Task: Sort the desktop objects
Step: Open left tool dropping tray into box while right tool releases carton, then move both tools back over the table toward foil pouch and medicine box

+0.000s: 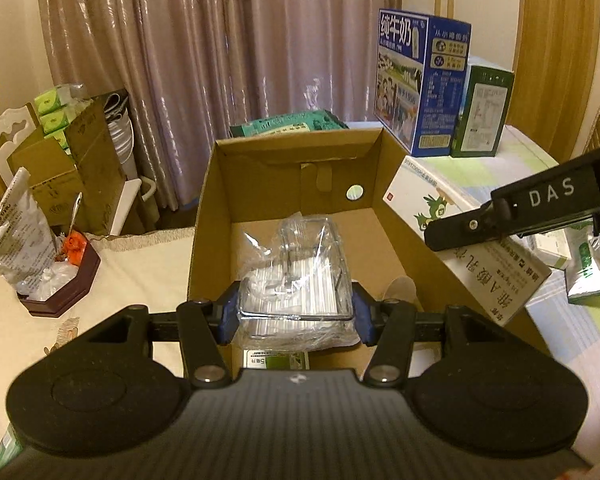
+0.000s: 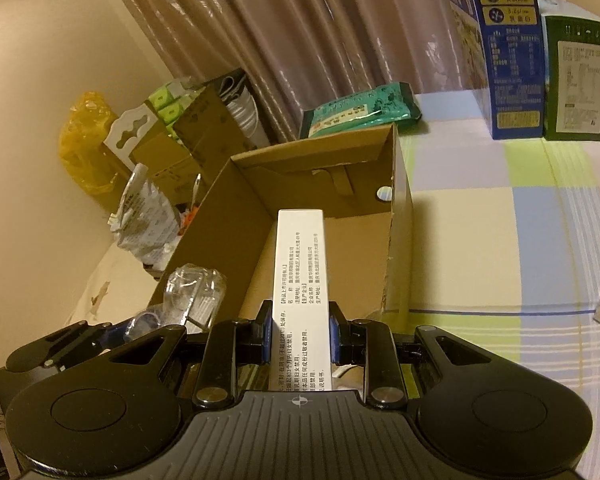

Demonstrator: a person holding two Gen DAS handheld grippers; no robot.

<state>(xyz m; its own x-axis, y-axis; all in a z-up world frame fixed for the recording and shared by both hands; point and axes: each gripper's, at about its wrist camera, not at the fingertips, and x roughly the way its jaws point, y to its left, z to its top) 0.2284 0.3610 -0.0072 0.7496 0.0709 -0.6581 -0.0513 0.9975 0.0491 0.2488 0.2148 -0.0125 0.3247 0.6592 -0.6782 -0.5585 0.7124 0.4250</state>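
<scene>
While little of the print can be read, "DAS" is seen in white on the black arm of the right claw (image 1: pixel 480 226) where it enters the left wrist view, and large Chinese characters are printed on the blue milk carton (image 1: pixel 416 80) standing by the green carton (image 1: pixel 482 114) at the far edge of the checked tabletop (image 2: pixel 500 220). Fine Chinese text in columns is carried on the white box (image 2: pixel 300 280), too small to be made out. An open cardboard box (image 1: pixel 208 208) is set in the middle, and a green-and-white packet (image 1: pixel 276 360) is seen on its floor at the near end; a round hole is cut in its far wall. The clear plastic pack (image 1: pixel 300 280), wrapped in crinkled film, is clamped between the blue pads of the left claw (image 1: pixel 296 318), narrowly parted to its width, and is held above the box's near end. The white box is gripped by its long sides in the right claw (image 2: pixel 300 336), the pads pressed on it, and it is pointed out over the box interior. A green bag (image 2: pixel 360 114) lies behind the box. To the left, a torn silver bag (image 1: pixel 16 240) stands in a dark tray (image 1: pixel 60 296).
</scene>
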